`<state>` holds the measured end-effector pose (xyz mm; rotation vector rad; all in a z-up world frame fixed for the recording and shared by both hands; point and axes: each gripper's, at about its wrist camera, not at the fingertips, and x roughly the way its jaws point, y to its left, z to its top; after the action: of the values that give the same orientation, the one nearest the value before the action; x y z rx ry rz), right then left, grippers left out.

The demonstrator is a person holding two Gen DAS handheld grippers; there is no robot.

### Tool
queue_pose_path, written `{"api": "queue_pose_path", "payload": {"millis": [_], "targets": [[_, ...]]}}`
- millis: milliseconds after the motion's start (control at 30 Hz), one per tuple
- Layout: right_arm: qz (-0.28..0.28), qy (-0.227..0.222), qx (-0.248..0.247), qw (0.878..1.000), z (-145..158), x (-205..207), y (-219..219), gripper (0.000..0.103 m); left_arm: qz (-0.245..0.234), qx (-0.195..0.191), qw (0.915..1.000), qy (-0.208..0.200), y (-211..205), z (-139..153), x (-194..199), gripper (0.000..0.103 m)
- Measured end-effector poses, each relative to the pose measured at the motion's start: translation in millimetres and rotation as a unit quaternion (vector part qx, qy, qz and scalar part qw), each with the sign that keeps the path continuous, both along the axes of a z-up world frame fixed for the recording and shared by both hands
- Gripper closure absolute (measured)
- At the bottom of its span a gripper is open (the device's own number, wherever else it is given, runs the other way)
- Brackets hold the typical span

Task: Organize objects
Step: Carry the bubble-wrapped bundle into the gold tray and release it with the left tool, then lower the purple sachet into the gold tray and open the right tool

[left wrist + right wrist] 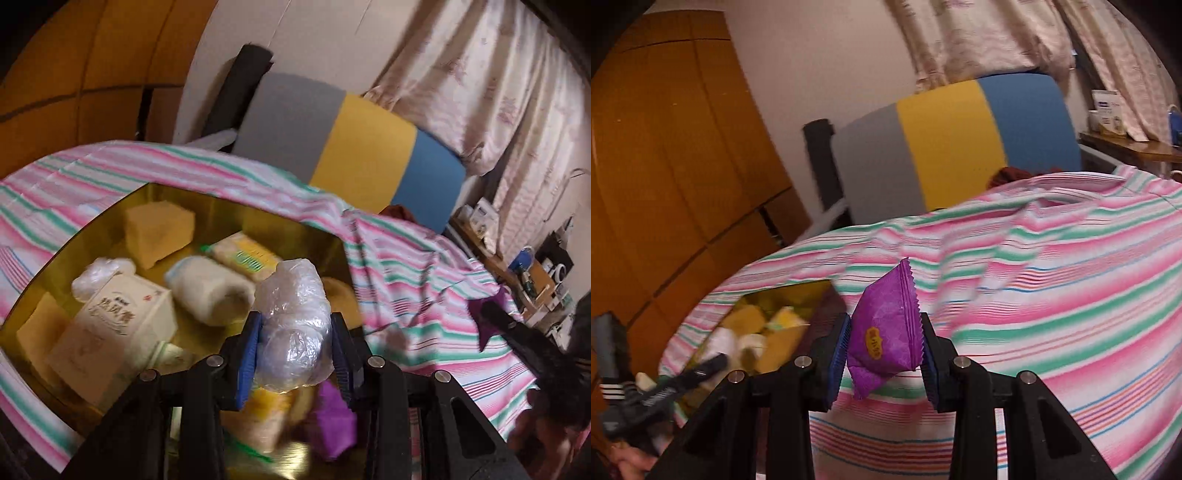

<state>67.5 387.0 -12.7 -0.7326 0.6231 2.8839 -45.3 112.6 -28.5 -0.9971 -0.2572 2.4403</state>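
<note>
Left gripper (295,350) clenched on a crinkly clear plastic-wrapped bundle (293,332), directly above the gold-lined open box (288,229) of snacks. Right gripper (884,350) clenched on a purple crimped-edge foil sachet (886,332), over striped bedsheet (1052,314); box down-left, nearer the left hand.

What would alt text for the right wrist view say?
The right tongs grip a purple snack packet above a pink and green striped bedcover. Lower left, a gold box holds yellowish items.

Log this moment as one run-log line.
left hand-held gripper: shut on clear crinkled plastic-wrapped bundle over gold tray | right hand-held gripper: shut on purple foil snack packet
</note>
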Motion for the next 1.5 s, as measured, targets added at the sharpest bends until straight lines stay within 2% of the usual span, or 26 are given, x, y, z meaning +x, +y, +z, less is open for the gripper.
{"api": "queue_pose_path", "payload": {"millis": [167, 200, 233, 300, 433, 567, 767, 1067, 1167, 1233, 1300, 1500], "targets": [[0.038, 0.0, 0.005, 0.999, 8, -18, -31, 0.068, 0.014, -0.015, 0.9996, -0.017, -11, -9, -6, 0.063], [0.045, -0.001, 0.01, 0.999, 10, -22, -38, 0.068, 0.015, -0.014, 0.9996, -0.021, -14, -11, -8, 0.055], [0.05, -0.001, 0.012, 0.999, 12, -24, -44, 0.068, 0.017, -0.013, 0.9995, -0.022, -18, -11, -7, 0.042], [0.062, -0.002, 0.017, 0.998, 14, -30, -54, 0.068, 0.025, -0.004, 0.9995, -0.017, -26, -9, -4, 0.031], [0.081, -0.008, 0.028, 0.996, 17, -43, -70, 0.068, 0.028, -0.003, 0.9996, 0.006, -36, -1, 7, 0.013], [0.093, -0.021, 0.035, 0.995, 16, -63, -78, 0.068, 0.024, -0.01, 0.9991, 0.034, -44, 5, 23, 0.001], [0.104, -0.05, 0.053, 0.992, 12, -103, -85, 0.068, 0.029, -0.03, 0.9975, 0.058, -51, 10, 31, 0.0], [0.122, -0.114, 0.134, 0.977, -8, -154, -111, 0.068, 0.043, -0.059, 0.9961, 0.05, -53, 15, 31, 0.0], [0.12, -0.133, 0.145, 0.973, -15, -160, -114, 0.067, 0.067, -0.078, 0.9936, 0.046, -55, 14, 29, 0.0], [0.118, -0.141, 0.143, 0.973, -19, -162, -114, 0.062, 0.084, -0.085, 0.9922, 0.036, -57, 13, 25, 0.0], [0.11, -0.149, 0.144, 0.972, -22, -162, -113, 0.06, 0.098, -0.088, 0.9909, 0.027, -60, 12, 23, 0.0], [0.099, -0.137, 0.132, 0.977, -15, -143, -109, 0.056, 0.122, -0.095, 0.9877, 0.022, -68, 14, 22, 0.0]]}}
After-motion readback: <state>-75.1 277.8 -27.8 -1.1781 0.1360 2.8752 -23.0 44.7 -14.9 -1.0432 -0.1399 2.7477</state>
